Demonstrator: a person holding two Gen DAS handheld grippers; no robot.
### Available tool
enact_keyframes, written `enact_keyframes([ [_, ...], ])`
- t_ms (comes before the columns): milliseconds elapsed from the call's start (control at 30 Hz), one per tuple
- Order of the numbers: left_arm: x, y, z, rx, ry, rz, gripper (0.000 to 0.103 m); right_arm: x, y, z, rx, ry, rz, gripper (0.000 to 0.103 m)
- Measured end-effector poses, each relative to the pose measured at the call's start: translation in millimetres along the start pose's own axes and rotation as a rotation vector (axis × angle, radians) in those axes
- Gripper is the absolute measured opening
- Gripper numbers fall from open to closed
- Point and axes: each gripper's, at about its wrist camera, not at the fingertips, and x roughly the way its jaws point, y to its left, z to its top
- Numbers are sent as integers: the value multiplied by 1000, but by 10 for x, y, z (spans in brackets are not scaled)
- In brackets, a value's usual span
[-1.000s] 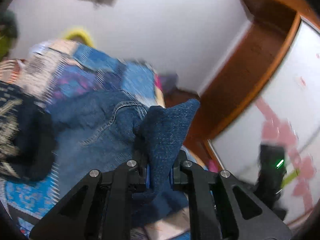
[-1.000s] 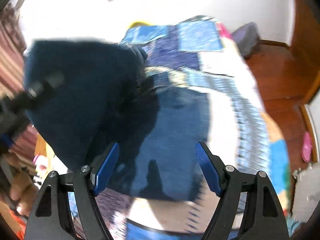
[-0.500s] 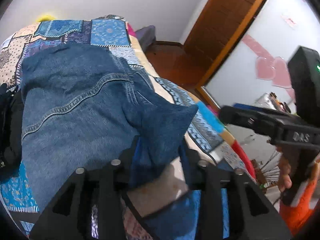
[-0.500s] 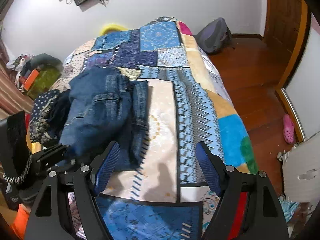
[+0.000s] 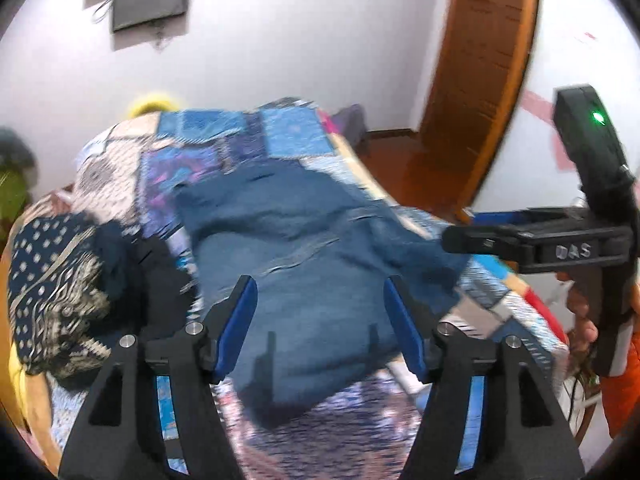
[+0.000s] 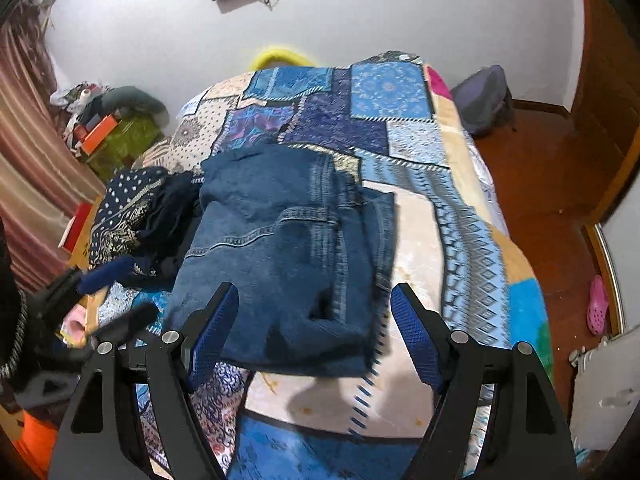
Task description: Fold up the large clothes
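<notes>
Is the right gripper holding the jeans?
No, the right gripper stands open above the folded jeans, with nothing clamped between its blue pads.

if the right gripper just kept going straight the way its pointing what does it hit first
Most likely the folded jeans lying on the patchwork bedspread. The right gripper is open and empty, angled down at the denim's near edge; exact depth is unclear in the fisheye view.

Your left view was smeared, so the jeans (image 5: 304,240) showed no clear seams. The folded jeans hid the bedspread (image 6: 472,216) beneath them. Your left hand-held gripper (image 6: 116,300) was blurred and cut off at the right view's edge.
</notes>
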Motion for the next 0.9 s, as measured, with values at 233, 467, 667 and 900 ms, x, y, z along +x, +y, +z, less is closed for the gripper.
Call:
enact_keyframes([
  [233,346,332,-249,-73,101,7,64,345,-126,-85,-12,87,-94,75],
  [467,512,422,-546,-105,162,-25,66,374,-512,-264,151,134,52,81],
  [667,444,479,-369,-95,136,-5,66,276,-310,-126,64,110,-6,81],
  [900,471,731,-148,-167,97,28,66,367,-200,146,13,85,-4,81],
])
